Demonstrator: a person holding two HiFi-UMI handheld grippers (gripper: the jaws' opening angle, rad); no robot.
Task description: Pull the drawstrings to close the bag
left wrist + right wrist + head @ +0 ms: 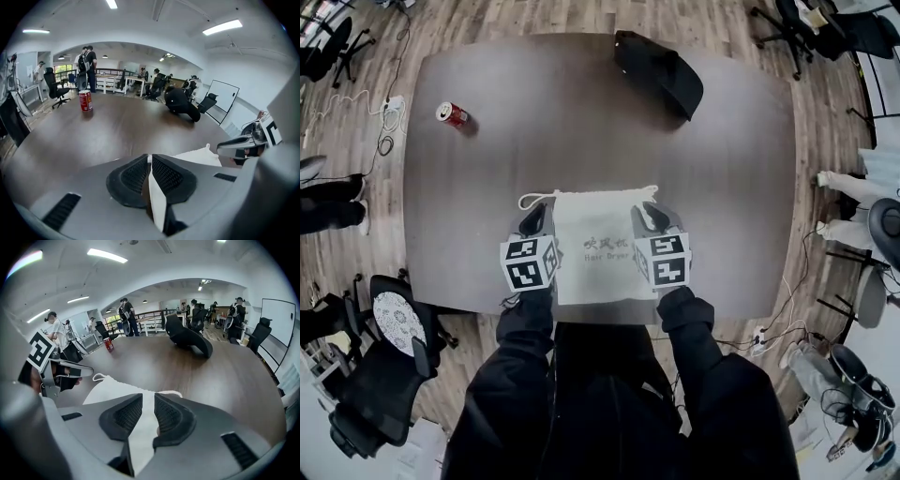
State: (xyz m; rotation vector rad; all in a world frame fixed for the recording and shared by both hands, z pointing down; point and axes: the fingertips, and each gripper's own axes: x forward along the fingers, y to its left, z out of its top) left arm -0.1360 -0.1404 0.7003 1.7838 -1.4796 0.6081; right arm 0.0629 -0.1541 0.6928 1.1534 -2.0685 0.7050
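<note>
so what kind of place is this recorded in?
Probably an open-plan office or meeting area: a large rounded conference table, wheeled office chairs around it, and a whiteboard off to the side.

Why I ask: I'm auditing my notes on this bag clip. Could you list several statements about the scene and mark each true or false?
1. The white bag lies flat on the table. True.
2. The red can stands on the bag. False: it stands on bare table, well apart from the bag, toward the far left.
3. The right gripper has its fingers apart, with the bag showing through the gap. True.
4. The left gripper has its fingers spread wide. False: they are together.
5. A black item lies at the table's far side. True.
</note>
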